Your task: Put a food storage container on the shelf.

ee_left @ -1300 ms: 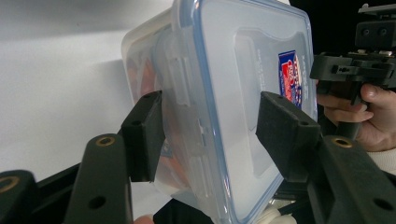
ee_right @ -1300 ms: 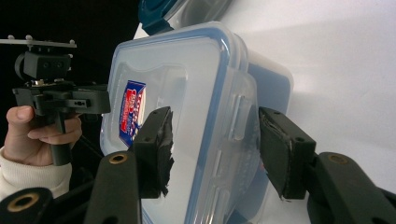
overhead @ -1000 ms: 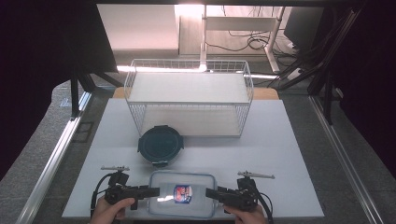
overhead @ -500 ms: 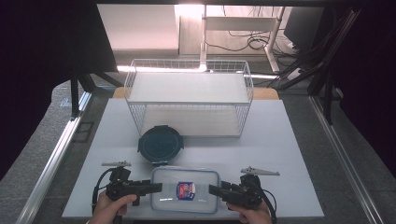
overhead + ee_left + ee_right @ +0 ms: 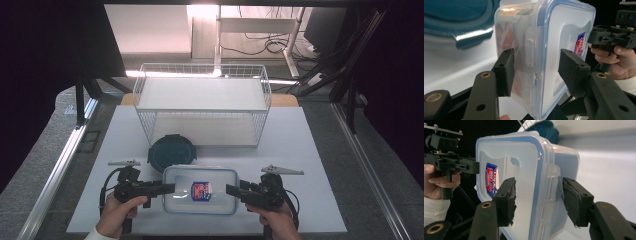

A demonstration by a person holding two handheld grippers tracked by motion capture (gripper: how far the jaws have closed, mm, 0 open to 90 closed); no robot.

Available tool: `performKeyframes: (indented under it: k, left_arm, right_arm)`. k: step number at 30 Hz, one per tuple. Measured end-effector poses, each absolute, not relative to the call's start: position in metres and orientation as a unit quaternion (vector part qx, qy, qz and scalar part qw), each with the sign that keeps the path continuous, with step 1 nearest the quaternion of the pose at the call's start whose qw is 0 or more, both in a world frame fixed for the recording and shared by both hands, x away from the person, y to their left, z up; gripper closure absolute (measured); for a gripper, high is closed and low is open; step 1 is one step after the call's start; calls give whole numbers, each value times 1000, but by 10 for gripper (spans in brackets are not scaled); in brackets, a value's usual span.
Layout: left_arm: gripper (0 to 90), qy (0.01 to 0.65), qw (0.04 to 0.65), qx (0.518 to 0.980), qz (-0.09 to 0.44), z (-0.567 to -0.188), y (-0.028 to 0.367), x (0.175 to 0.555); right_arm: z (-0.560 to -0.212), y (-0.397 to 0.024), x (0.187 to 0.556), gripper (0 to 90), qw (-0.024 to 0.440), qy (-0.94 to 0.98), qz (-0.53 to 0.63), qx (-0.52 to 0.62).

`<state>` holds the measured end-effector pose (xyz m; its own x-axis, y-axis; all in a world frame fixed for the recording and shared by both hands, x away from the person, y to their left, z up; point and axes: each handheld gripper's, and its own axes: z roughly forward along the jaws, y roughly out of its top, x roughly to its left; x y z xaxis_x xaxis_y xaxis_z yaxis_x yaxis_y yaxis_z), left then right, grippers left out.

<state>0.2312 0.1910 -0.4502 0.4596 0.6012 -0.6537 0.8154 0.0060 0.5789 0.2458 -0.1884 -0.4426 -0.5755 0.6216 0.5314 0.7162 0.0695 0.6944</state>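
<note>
A clear rectangular plastic container [image 5: 200, 190] with a blue-rimmed lid and a red and blue label sits near the table's front edge between my two grippers. My left gripper [image 5: 170, 188] is shut on its left end, one jaw on the lid and one under the base. In the left gripper view, the left gripper [image 5: 536, 63] straddles the container [image 5: 564, 32] at its side latch. My right gripper [image 5: 230, 190] is shut on the right end. In the right gripper view, the right gripper [image 5: 539, 192] clamps the container [image 5: 524, 157] the same way.
A round dark teal lidded container [image 5: 171, 154] lies just behind the clear one, to its left. Farther back on the white table board [image 5: 310, 150] stands a white wire basket [image 5: 202, 107]. Bare board extends to the right.
Both grippers and the clear container between them have shifted away from the front edge, toward the round teal container. The basket and the teal container have not moved.
</note>
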Motion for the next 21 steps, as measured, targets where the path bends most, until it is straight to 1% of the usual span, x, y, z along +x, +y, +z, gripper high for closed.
performKeyframes:
  k: [4, 7, 10, 14, 21]
  left_arm:
    - [480, 506, 501, 696, -94, -436, 195, 236]
    - [481, 505, 507, 694, -88, -428, 198, 240]
    - [485, 502, 511, 693, -87, -419, 201, 248]
    - [485, 495, 515, 696, -73, -405, 203, 258]
    - [485, 493, 524, 691, -73, -396, 206, 268]
  right_arm:
    - [-427, -183, 258, 456, 38, -733, -516, -441]
    - [-421, -182, 263, 456, 35, -734, -519, -437]
    - [-410, -179, 271, 456, 29, -734, -525, -429]
    - [-398, -177, 282, 456, 25, -734, -530, -424]
    - [-384, -175, 292, 457, 12, -733, -537, -418]
